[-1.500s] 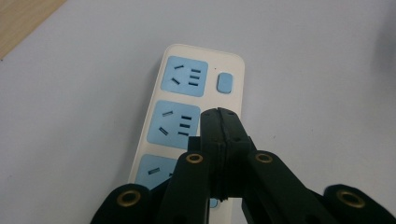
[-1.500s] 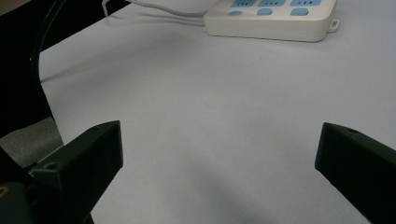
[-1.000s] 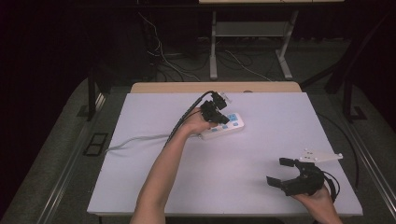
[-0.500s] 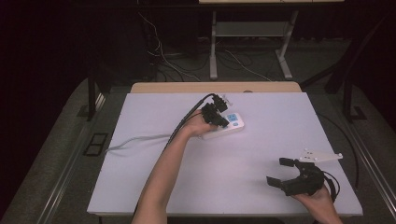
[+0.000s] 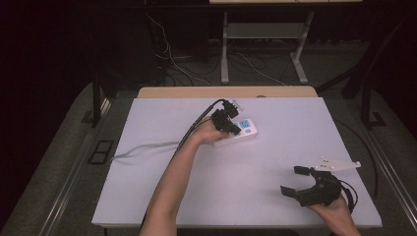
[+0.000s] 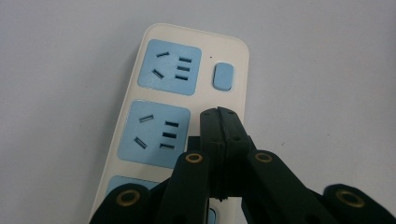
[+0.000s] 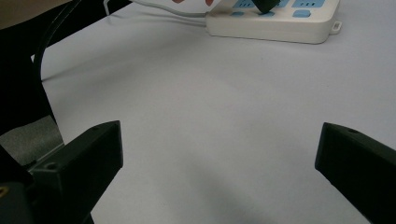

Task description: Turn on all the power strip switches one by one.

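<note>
Risk first: left hand-held gripper (image 6: 219, 122), jaws pressed together with nothing between them, poised over the white power strip (image 5: 241, 132) toward the far middle of the worktop (image 5: 162, 196), could skid off the small blue switch (image 6: 223, 76) or shove the unpinned strip along. Right hand-held gripper (image 5: 303, 183) wide open and empty, well apart near the front right. Counted: one strip, two hand-held grippers, two full blue sockets seen plus part of a third.

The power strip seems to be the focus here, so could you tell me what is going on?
A person holds a gripper in each hand at a white table. The left gripper is shut, its tip over the power strip, beside the middle socket and below the blue switch. Whether it touches the strip is unclear. The right gripper is open, empty, near the table's front right corner.
</note>
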The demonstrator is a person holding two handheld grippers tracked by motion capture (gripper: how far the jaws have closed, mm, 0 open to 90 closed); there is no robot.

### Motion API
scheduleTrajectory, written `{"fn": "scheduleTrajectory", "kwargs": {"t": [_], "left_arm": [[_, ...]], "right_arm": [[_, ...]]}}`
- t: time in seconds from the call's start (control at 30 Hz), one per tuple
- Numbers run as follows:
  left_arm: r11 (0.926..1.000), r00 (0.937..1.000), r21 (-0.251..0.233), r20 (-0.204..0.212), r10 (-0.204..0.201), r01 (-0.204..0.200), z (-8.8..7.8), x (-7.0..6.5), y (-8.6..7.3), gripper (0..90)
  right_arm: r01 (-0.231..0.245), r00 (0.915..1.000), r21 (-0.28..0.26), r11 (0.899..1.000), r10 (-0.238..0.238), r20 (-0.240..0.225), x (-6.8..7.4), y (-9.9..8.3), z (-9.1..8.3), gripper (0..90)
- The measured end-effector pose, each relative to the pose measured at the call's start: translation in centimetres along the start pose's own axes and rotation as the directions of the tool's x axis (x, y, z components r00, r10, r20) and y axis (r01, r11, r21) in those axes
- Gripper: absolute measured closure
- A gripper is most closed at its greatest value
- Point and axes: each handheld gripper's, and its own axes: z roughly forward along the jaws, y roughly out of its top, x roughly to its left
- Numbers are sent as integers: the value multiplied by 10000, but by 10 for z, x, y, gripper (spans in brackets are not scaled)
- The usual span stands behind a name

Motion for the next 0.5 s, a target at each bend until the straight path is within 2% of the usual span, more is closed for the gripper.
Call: {"fn": "scheduleTrajectory", "kwargs": {"t": [0.07,0.17,0.23,0.37,0.43,0.5], "left_arm": [[10000,10000,-4,4,-26,26,0,0,0,891],[9990,9989,-35,171,-447,448,1,3,0,891],[9987,9984,-55,236,-505,507,1,3,-1,891],[9992,9992,59,49,-404,404,1,1,0,893],[9989,9988,162,223,-439,436,3,0,2,894],[9995,9996,149,22,-289,289,4,-3,3,894]], "right_arm": [[-17,10000,5,10000,17,1,0,0,0,7],[0,10000,-29,10000,0,17,1,0,-1,7],[4,10000,-39,10000,-4,19,1,0,-1,7],[32,10000,-39,10000,-32,10,1,0,-1,7],[41,10000,-61,10000,-41,14,1,0,-2,7],[38,10000,-67,10000,-38,20,1,1,-2,7]]}}
